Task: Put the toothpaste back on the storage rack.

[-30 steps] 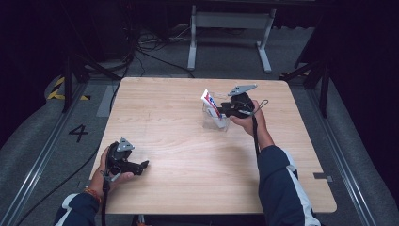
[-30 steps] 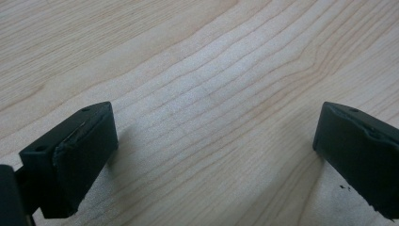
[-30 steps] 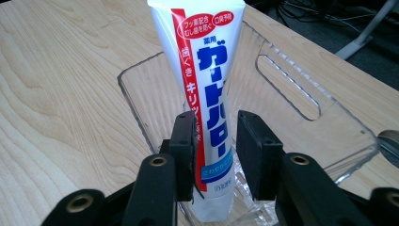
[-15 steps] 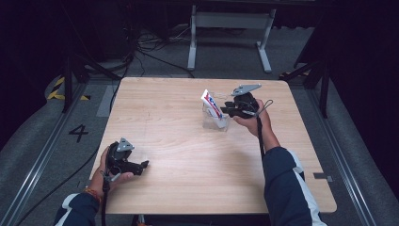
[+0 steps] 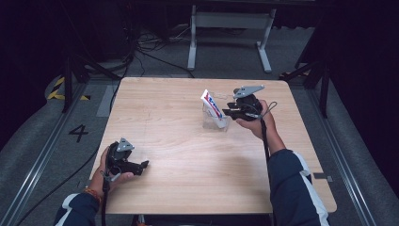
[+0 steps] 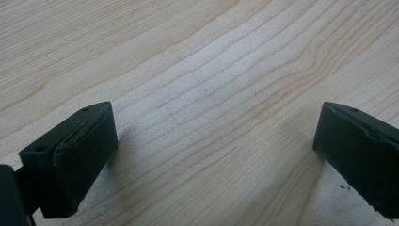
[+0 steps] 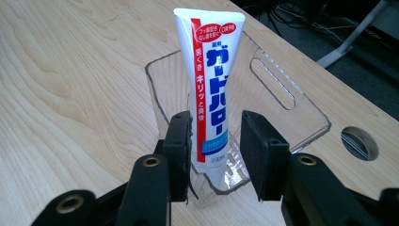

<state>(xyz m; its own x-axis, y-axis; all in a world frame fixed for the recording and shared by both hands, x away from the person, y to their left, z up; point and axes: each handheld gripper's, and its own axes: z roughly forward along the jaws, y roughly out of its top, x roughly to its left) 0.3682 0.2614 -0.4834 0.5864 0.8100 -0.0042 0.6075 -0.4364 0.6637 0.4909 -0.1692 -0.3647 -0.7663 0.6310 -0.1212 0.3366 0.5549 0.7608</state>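
Right now the person's right tongs (image 7: 214, 153) are standing at the white toothpaste tube with red and blue lettering (image 7: 211, 89), which is leaning upright inside the clear plastic bin (image 7: 301, 110) toward the far right of the pale wooden bench (image 5: 188, 188). The jaws have just been opening: the tube is sitting between them, one pad looks close against it and the other is showing a gap, so I would call the tube released rather than gripped, with the bin propping it.

To do this step well, the right hand should be spreading the jaws a little wider before drawing back, and pulling straight away from the tube so that neither pad drags it and tips it out of the light bin. Lifting slowly matters, as the bin could slide or topple.

The left tongs (image 6: 211, 155) are resting wide open near the front left of the bench, holding nothing, with bare wood between their jaws.
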